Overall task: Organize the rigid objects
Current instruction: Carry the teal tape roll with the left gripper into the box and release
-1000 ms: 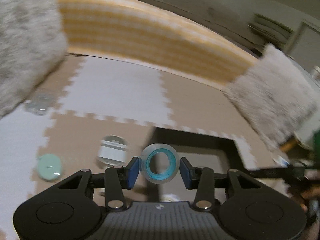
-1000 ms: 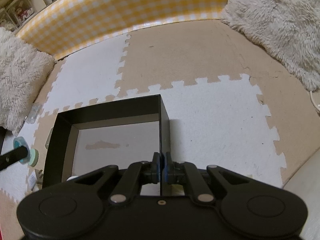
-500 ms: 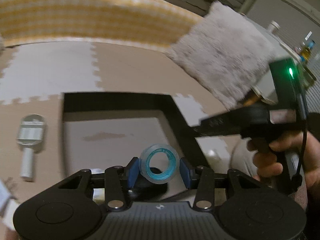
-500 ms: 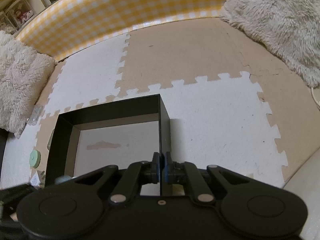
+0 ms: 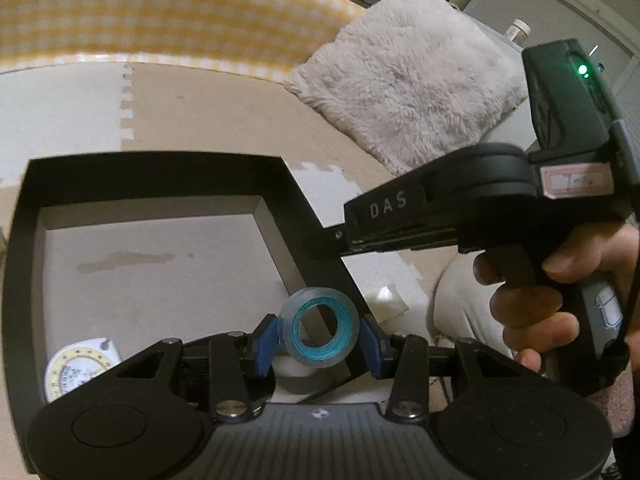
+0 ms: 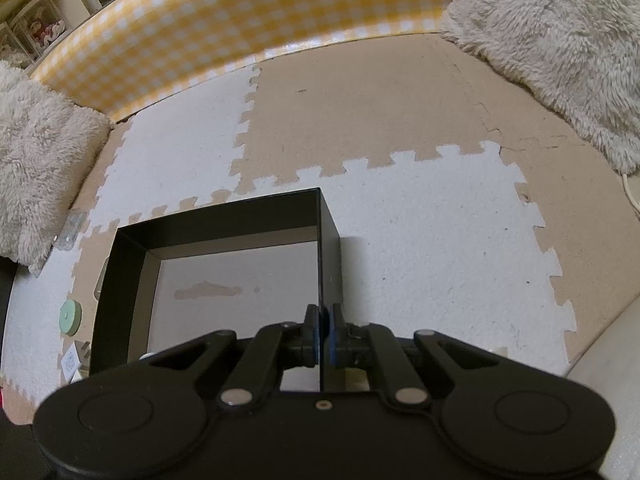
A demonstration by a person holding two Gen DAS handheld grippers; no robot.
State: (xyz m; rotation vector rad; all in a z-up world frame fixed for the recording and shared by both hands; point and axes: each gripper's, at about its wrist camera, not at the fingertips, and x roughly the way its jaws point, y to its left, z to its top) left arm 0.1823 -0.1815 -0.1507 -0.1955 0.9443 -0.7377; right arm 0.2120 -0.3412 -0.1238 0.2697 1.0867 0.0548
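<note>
The left tongs (image 5: 319, 334) are clamped on a clear roll of sticky tape with a blue-green ring inside (image 5: 319, 327), one blue pad pressing each side of it, and the roll stands on its edge with its hole facing the camera. The tape is held up in the air above the near right corner of the black cardboard box with a grey bottom (image 5: 24, 216), right over the box's right wall. Inside the box, in the near left corner, lies a round white thing with a yellow ring and small numbers on it (image 5: 78, 368). The right tongs (image 6: 321, 334) are shut tight on the thin right wall of the box (image 6: 120, 264), with one pad inside the box and one pad outside it. A person's right hand (image 5: 560, 296) holds the black handle of the right tongs, just to the right of the box. The box sits on a floor of white and tan foam puzzle mats (image 6: 420, 220). A small round pale green thing (image 6: 70, 317) lies on the floor just left of the box. A fluffy grey-white cushion (image 5: 404, 80) lies far behind the box on its right, next to a yellow and white checked wall (image 6: 240, 28)
</note>
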